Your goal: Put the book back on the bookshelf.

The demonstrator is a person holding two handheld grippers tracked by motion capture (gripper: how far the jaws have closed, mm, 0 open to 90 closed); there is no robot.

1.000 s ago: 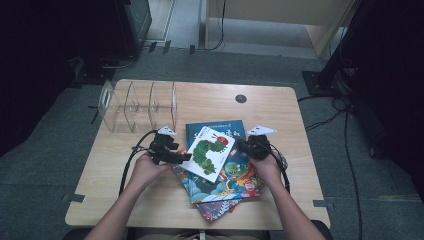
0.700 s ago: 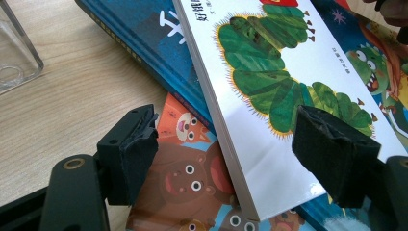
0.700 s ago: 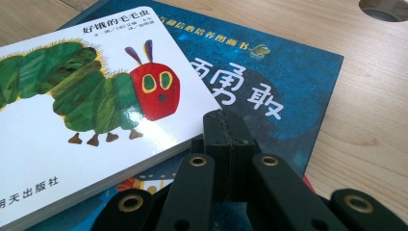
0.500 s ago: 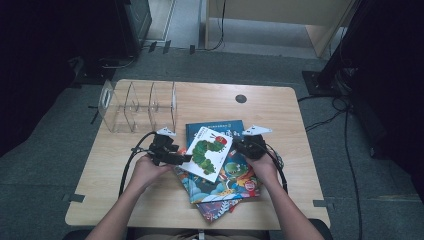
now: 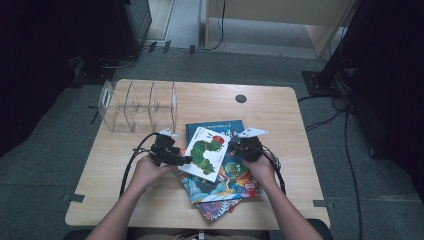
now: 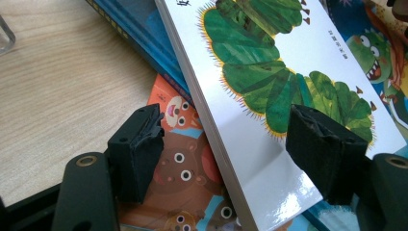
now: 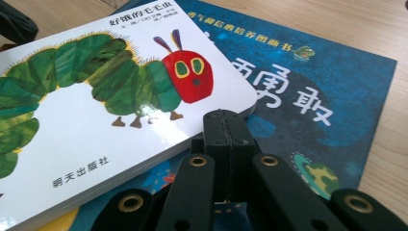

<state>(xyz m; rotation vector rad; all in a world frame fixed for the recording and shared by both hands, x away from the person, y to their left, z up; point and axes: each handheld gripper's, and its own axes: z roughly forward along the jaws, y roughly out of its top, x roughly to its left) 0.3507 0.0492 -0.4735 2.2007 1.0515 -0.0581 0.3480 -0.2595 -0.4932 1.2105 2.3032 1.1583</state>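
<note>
Since 1 s ago, almost nothing shifted: both hands sit in same place, and left gripper [image 6: 226, 144] jaws have just been closing a bit around lower edge of caterpillar book [image 5: 204, 152]. One jaw is under the edge, other above the cover, w/ gaps visible, so pads not pressing yet. Right gripper [image 7: 225, 130] is fully shut, holds nothing, its tip touching or just beside the book's far corner.

Book lies tilted on top of pile [image 5: 220, 187], near table [image 5: 280, 110] middle, w/ clear rack [image 5: 140, 107] apart at back left.

Risks, I judge: glossy board cover can slip from pads if grip is only at the edge; lower jaw may catch bear book [image 6: 185, 178] too; right tip pushing can slide the pile.
</note>
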